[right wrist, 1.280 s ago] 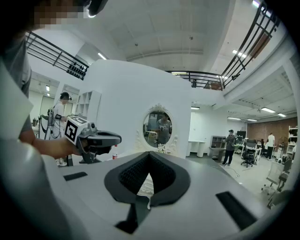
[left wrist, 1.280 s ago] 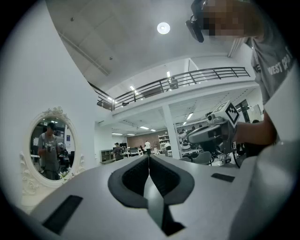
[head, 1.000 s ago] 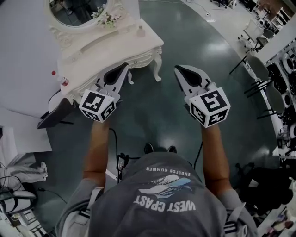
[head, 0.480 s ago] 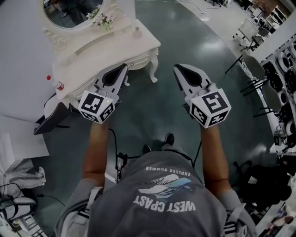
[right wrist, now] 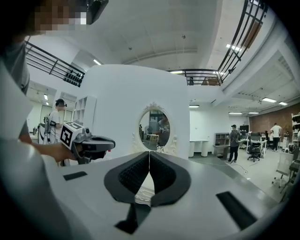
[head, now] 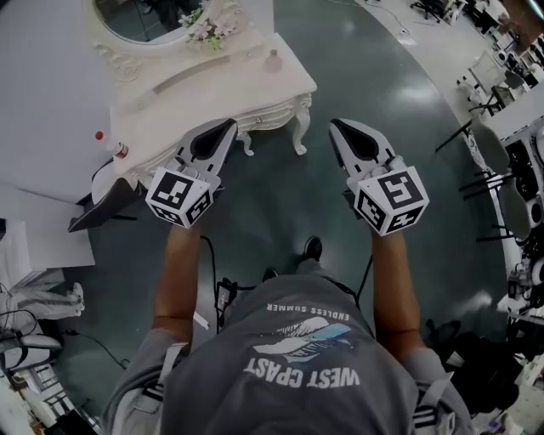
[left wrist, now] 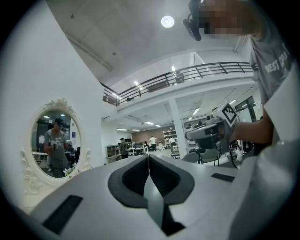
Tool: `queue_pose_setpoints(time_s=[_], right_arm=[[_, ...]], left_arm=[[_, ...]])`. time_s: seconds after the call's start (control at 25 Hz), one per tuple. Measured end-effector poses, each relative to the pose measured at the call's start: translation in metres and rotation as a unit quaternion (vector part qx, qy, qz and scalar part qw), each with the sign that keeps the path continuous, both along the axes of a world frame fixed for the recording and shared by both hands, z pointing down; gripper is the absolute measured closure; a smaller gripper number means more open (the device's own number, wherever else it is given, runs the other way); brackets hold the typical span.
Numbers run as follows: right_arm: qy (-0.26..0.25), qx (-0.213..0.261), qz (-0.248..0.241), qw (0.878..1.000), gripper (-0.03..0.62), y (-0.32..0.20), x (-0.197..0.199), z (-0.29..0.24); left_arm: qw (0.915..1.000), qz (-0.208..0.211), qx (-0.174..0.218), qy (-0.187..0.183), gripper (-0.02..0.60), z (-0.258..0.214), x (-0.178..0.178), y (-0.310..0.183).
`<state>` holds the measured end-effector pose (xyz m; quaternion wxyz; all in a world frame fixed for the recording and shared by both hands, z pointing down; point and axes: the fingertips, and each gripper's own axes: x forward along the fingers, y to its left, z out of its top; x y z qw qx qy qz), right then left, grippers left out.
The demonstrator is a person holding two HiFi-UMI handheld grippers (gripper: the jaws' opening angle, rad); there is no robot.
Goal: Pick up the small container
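1. Head view, looking steeply down: a person stands on a dark floor (head: 280, 204), holding the left gripper (head: 228, 126) and the right gripper (head: 335, 125) out in front, side by side and well apart.
2. Ahead of the grippers stands a white dressing table (head: 195, 93) with an oval mirror (head: 144, 17) and a spray of flowers (head: 204, 25) at the mirror's foot.
3. The small container (head: 272, 59) appears to be the pale pinkish item standing upright near the right end of the table top, beyond both grippers and touched by neither. It is too small to make out in detail.
4. A second small bottle (head: 117, 150) with a red cap sits at the table's left end, so I cannot be sure which item the task means.
5. The left gripper's fingers are pressed together with nothing between them, as its own view shows.
6. The right gripper's fingers also meet at the tips, and nothing is held.
7. Judging by its size, the container is probably light and stiff, perhaps glass or hard plastic, with a smooth and possibly slippery side. It could tip over if nudged.
8. The safest hold would likely be across the middle of its body, below the cap, with the fingers opened first and closed gently.
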<state>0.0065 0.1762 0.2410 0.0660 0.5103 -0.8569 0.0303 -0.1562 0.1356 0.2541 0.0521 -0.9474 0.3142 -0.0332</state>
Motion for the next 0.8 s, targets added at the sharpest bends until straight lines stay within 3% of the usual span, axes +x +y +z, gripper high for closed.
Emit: queue_pose_setpoints(time_s=[0.8], right_arm=[[-0.029,-0.004,-0.109,0.994,0.568,-0.117,0.072,0.016]], left_arm=[[0.9933,-0.112,-0.006,-0.028,0.565,0.011,0.066,-0.075]])
